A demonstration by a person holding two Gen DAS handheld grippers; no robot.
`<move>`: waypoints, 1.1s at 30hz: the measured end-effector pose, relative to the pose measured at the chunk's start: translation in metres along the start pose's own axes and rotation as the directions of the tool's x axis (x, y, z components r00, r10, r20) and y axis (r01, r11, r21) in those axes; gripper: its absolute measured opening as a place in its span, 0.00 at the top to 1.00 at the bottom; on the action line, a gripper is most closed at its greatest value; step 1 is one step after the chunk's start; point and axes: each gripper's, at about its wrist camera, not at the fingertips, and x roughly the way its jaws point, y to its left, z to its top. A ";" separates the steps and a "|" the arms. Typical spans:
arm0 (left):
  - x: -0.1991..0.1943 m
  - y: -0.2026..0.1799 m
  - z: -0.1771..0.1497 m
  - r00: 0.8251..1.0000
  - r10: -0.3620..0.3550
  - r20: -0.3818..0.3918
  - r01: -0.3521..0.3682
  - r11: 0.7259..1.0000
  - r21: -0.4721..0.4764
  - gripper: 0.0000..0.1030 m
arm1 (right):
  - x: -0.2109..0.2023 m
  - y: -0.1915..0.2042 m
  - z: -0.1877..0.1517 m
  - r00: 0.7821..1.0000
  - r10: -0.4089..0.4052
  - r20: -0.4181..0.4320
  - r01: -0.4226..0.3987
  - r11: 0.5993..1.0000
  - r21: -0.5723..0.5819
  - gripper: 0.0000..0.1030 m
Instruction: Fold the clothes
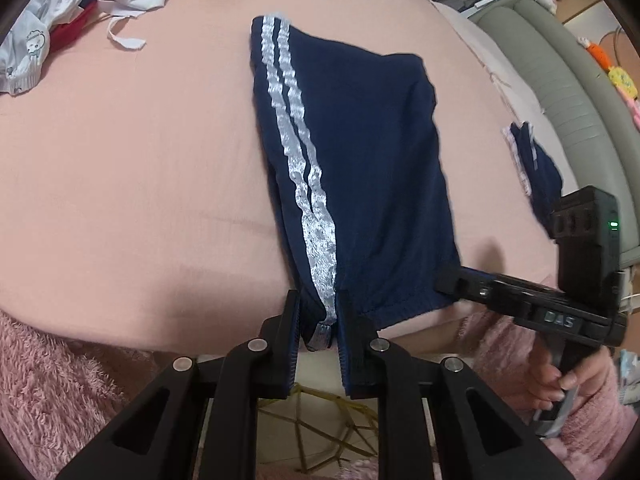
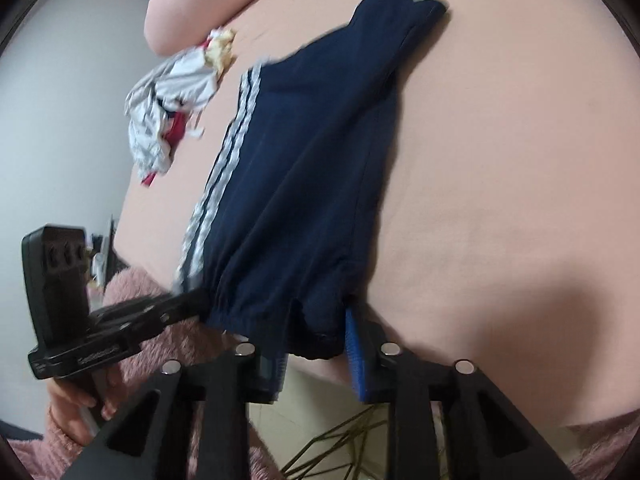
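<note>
Pink bedsheet (image 1: 140, 168) carries one pair of navy shorts (image 1: 360, 160) with two white stripes (image 1: 296, 152), lying flat with the waistband at the near edge. Two grippers hold that waistband: the left gripper (image 1: 319, 320) is clamped on the striped corner and the right gripper (image 2: 316, 336) on the plain corner. One heap of white and red clothes (image 1: 72, 20) lies well apart, and another small navy garment (image 1: 536, 168) lies off near the grey headboard (image 1: 560, 92).
</note>
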 end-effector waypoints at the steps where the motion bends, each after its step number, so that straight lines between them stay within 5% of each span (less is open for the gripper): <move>1: -0.001 -0.002 0.001 1.000 -0.005 0.005 0.005 1.000 0.006 0.85 | -0.002 -0.001 -0.002 1.000 0.008 -0.001 -0.008 1.000 -0.005 0.83; 9: -0.023 -0.026 -0.011 0.995 -0.098 -0.016 0.098 0.995 0.030 0.86 | -0.046 0.005 -0.027 0.999 0.044 0.022 -0.042 0.996 -0.076 0.85; 13: 0.005 -0.020 -0.029 0.988 -0.092 -0.121 0.089 0.995 -0.036 0.86 | -0.029 -0.015 -0.054 0.998 0.052 -0.043 -0.051 0.999 0.012 0.85; 16: -0.001 -0.022 -0.023 0.985 -0.129 -0.114 0.125 0.991 -0.042 0.86 | -0.038 -0.014 -0.052 0.995 0.095 -0.021 -0.094 0.995 0.031 0.85; 19: -0.018 -0.027 0.001 0.985 -0.160 -0.058 0.159 0.987 -0.029 0.86 | -0.059 -0.004 -0.027 0.989 0.138 0.044 -0.138 0.990 -0.004 0.85; 22: -0.024 -0.033 0.040 0.981 -0.194 -0.008 0.194 0.981 -0.016 0.86 | -0.060 0.002 0.009 0.992 0.063 0.109 -0.060 0.998 -0.037 0.85; 26: -0.016 -0.046 0.096 0.989 -0.141 0.036 0.140 0.989 0.040 0.86 | -0.049 0.005 0.055 0.986 0.025 0.163 -0.020 0.999 -0.036 0.85; 30: 0.014 -0.039 0.146 0.994 -0.110 0.026 0.110 0.994 -0.021 0.85 | -0.028 -0.012 0.094 0.980 0.008 0.198 -0.019 0.998 0.053 0.82; 33: 0.041 -0.031 0.177 0.999 -0.049 -0.001 0.049 0.997 -0.052 0.73 | 0.002 -0.030 0.123 0.985 0.017 0.172 -0.044 0.988 0.150 0.82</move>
